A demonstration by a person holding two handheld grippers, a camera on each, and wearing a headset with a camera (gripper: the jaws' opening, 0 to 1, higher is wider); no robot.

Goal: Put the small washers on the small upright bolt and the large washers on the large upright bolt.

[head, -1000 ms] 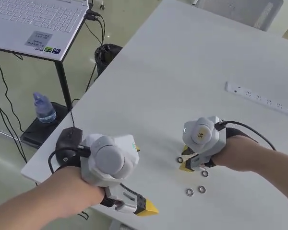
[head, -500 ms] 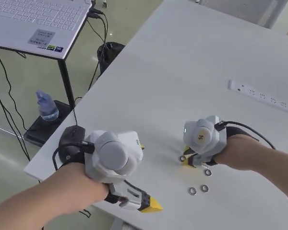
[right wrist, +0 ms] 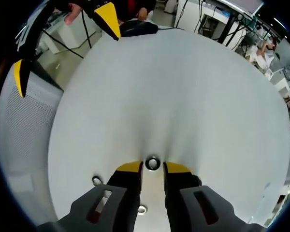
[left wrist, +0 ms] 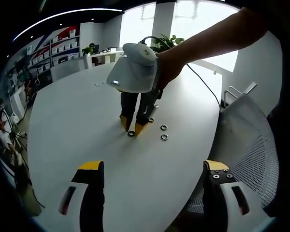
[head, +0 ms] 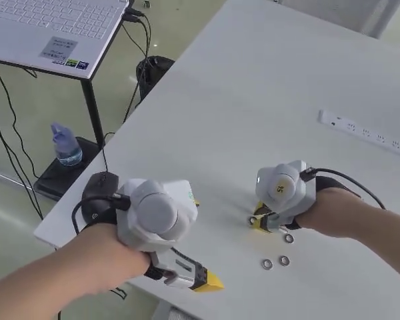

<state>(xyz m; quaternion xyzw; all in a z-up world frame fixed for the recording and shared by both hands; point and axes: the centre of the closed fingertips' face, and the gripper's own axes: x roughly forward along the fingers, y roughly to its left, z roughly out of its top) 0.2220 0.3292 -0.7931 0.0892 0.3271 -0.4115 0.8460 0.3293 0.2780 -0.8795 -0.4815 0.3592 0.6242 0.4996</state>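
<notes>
Several small metal washers lie loose on the white table (head: 253, 100). One washer (right wrist: 152, 163) lies flat between the tips of my right gripper (right wrist: 153, 167), whose jaws stand a narrow gap apart on either side of it. That same washer (left wrist: 131, 133) shows under the right gripper (head: 259, 222), which points down at the table. Three more washers (head: 289, 238) (head: 267, 264) (head: 284, 261) lie just beside it. My left gripper (left wrist: 153, 166) hovers near the table's front edge with its jaws wide open and nothing between them, aimed at the right gripper from a short distance.
A power strip (head: 367, 130) lies on the table at the far right. A black mouse (head: 97, 200) sits at the table's near-left corner. A laptop (head: 47, 27) stands on a side stand to the left, with a bottle (head: 65, 143) on the floor below. A mesh chair (left wrist: 241, 140) stands by the table.
The right gripper's tips have settled lower around one washer and its jaws look narrower. The left gripper has drifted slightly right; the head camera has shifted a little.
</notes>
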